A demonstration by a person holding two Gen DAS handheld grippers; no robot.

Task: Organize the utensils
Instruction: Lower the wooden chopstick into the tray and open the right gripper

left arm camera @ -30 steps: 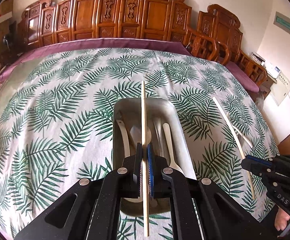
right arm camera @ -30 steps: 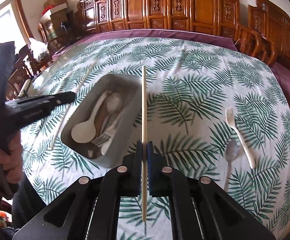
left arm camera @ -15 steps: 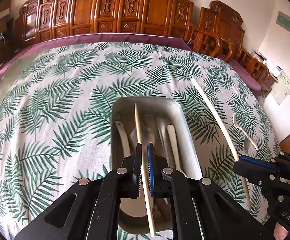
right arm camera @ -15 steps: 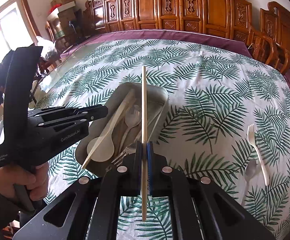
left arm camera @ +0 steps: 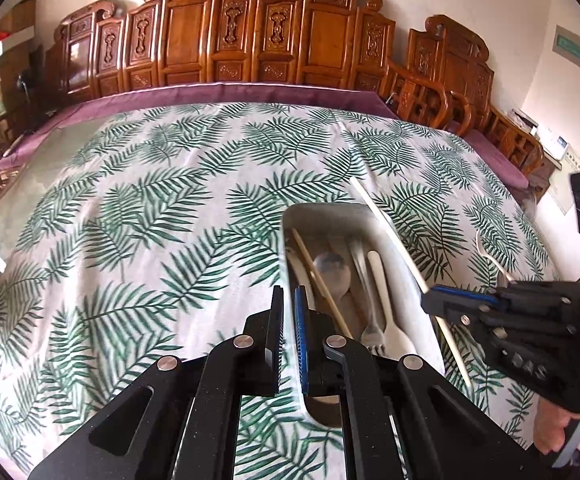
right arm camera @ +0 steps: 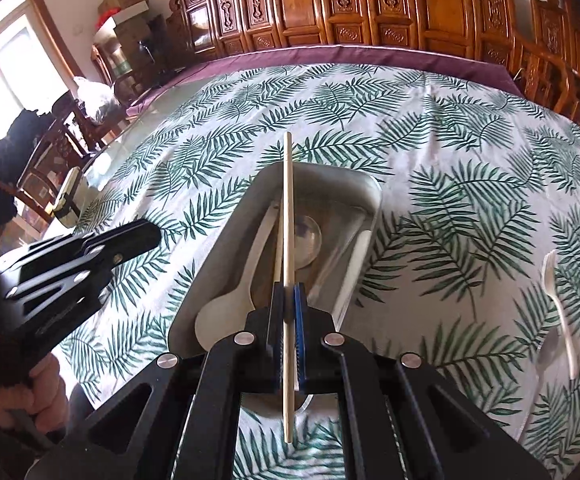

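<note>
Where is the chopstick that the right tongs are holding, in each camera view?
Left wrist view: chopstick slants across the right side, above the tray's right rim.
Right wrist view: it runs straight up the centre, over the tray.
Shared landmark: the metal tray of utensils.

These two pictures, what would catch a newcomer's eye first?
Probably the right gripper, clamped on a long wooden chopstick above a metal tray already holding spoons and forks. The tray sits on a palm-leaf tablecloth. Carved wooden chairs line the wall behind.
</note>
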